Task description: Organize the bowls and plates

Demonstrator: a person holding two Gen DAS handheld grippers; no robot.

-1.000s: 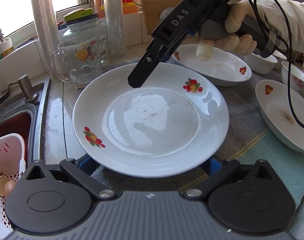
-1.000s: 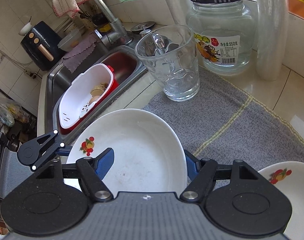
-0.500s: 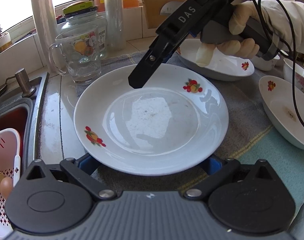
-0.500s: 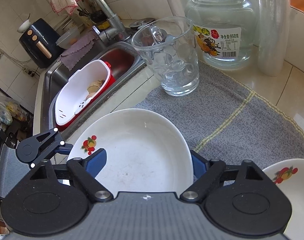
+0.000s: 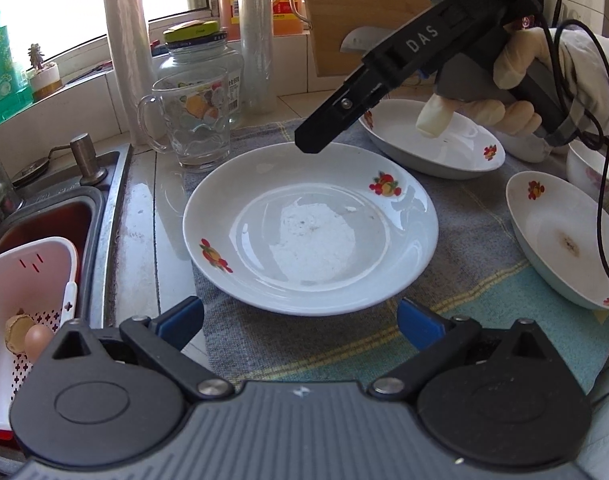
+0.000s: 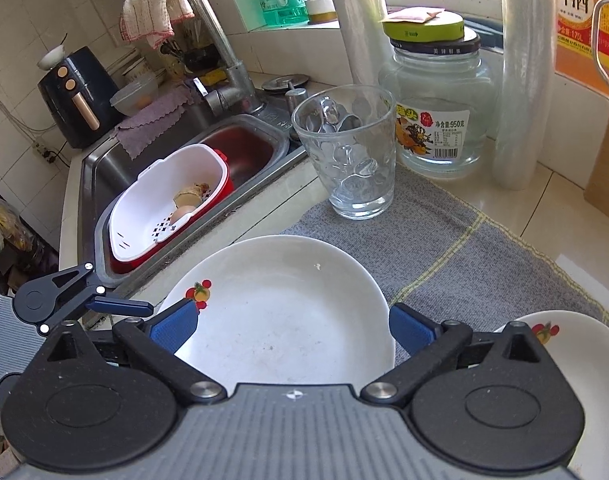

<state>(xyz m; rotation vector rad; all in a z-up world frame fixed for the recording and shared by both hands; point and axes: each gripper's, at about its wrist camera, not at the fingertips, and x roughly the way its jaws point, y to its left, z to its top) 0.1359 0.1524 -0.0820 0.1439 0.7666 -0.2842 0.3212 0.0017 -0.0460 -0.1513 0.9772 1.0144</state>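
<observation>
Plate (image 5: 310, 228): lay flat on the grey mat (image 5: 464, 216), rim up, its left edge past the mat's border toward the sink (image 5: 44, 216).
Room: glass mug (image 5: 192, 124) just beyond the far rim; two bowls (image 5: 436, 140) (image 5: 564, 240) near on my right.
Left gripper (image 5: 300, 316): I had it spread wide, clear of the near rim.
Right gripper (image 6: 290, 326): likewise wide apart above the far rim (touching nothing).
Change: I had drawn the left gripper back from the plate.
Axis: round, none to report.
</observation>
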